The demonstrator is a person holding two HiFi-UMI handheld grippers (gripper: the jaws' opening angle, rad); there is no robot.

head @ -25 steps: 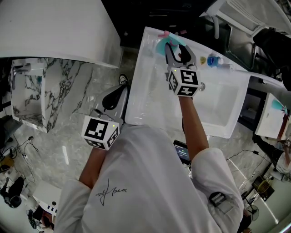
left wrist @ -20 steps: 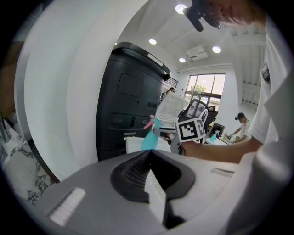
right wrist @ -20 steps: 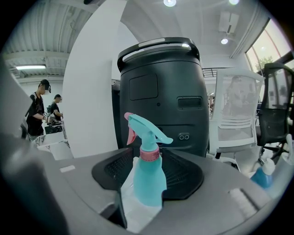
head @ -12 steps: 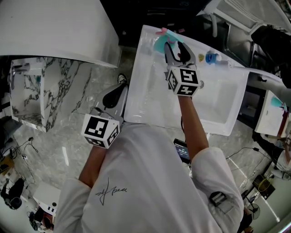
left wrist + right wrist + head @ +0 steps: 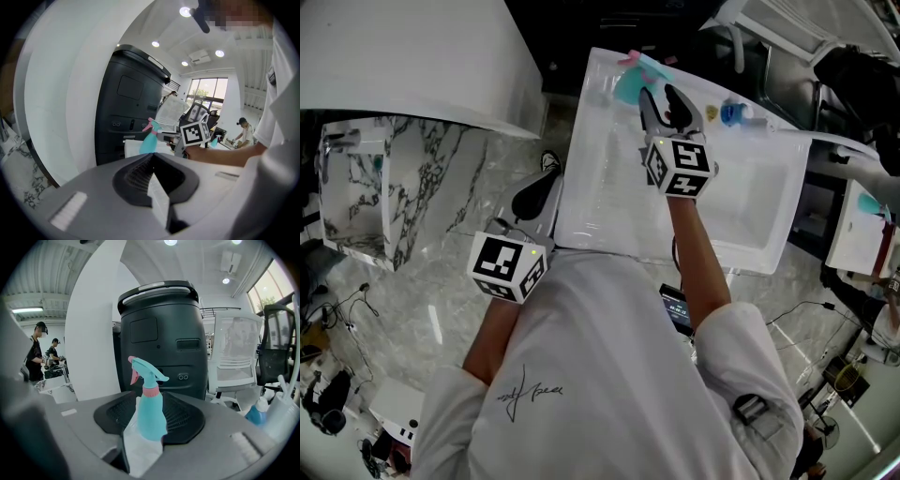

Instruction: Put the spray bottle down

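Right gripper jaws pinch the teal spray bottle, upright, over the far corner of the white table. Left gripper jaws pressed together, empty.

White table, small blue bottle sitting near its far edge, teal spray bottle up by the far left corner.

Teal spray bottle, pink collar and trigger; white table; grey-veined white marble floor.
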